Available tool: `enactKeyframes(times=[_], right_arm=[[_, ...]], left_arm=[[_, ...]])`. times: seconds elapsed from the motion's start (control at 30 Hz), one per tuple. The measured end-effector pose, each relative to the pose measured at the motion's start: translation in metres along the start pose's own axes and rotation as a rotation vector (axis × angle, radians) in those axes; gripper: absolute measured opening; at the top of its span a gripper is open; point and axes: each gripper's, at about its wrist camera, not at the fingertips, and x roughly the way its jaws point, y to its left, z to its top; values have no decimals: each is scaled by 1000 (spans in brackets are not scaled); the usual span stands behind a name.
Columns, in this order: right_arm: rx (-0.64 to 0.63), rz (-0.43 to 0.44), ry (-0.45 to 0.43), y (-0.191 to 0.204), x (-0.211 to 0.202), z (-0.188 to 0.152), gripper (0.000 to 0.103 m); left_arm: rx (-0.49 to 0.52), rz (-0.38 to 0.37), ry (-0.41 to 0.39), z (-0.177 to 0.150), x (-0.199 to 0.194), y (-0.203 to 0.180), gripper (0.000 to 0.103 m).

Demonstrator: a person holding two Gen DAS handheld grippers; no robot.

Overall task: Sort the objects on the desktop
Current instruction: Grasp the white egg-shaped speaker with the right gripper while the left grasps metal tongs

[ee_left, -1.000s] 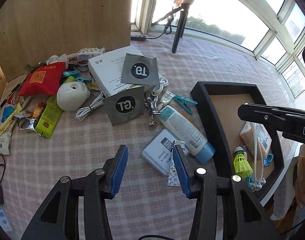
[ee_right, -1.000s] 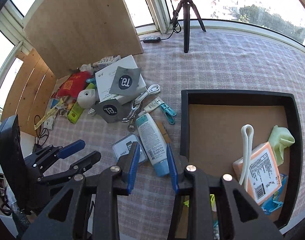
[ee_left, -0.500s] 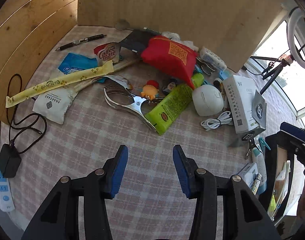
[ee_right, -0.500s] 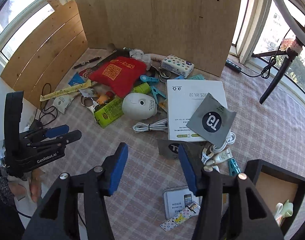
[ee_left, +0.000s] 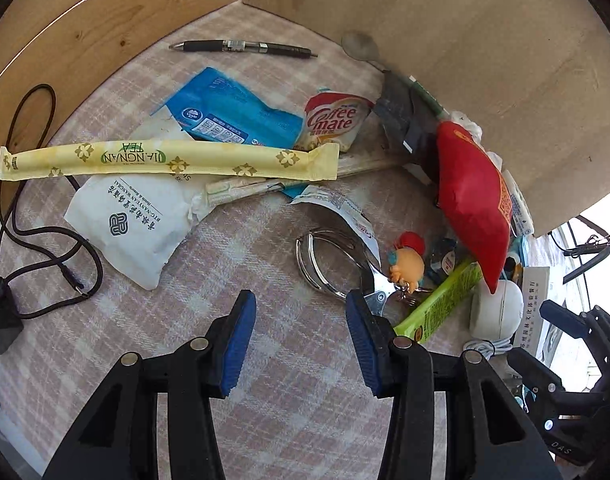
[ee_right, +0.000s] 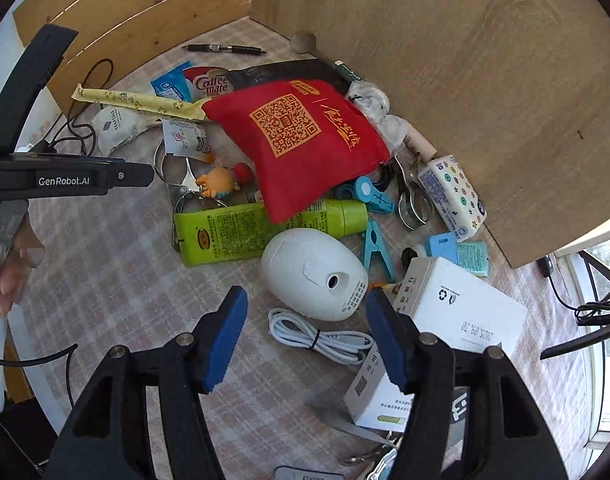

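I see a checked cloth (ee_left: 265, 420) covering the desk, wooden panels (ee_right: 485, 80) walling its far side, windows at right. My left gripper (ee_left: 301, 340) hangs spread and empty; my right gripper (ee_right: 305, 340) is opening, empty, over a white cable (ee_right: 325, 340).

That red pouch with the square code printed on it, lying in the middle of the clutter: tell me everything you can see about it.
The red pouch looks like soft, puffy cloth, printed in orange with a QR code, a small logo and brush-style characters. It lies flat on top of the heap, tilted, one corner draped over the green tube. Its far edge covers a dark packet, and crumpled white wrapping sits against its right side. Neither gripper touches it. Whether it has an opening cannot be told.
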Motion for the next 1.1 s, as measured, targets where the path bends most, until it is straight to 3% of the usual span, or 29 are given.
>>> enactKeyframes(times=[0.37, 0.43, 0.5, 0.6, 0.9, 1.1], right_arm=[[-88, 57, 15, -9, 31, 14, 66], [-82, 79, 25, -12, 38, 17, 68], [-77, 91, 31, -13, 45, 19, 69], [-28, 113, 55, -18, 53, 21, 69], [58, 154, 97, -14, 52, 16, 65], [127, 166, 63, -16, 41, 12, 62]], left_arm=[[13, 28, 23, 12, 21, -11, 42], [25, 40, 16, 13, 21, -12, 39], [33, 54, 13, 14, 21, -11, 26], [40, 49, 16, 14, 21, -7, 19], [104, 43, 38, -2, 19, -10, 8], [99, 16, 25, -19, 5, 2, 3]])
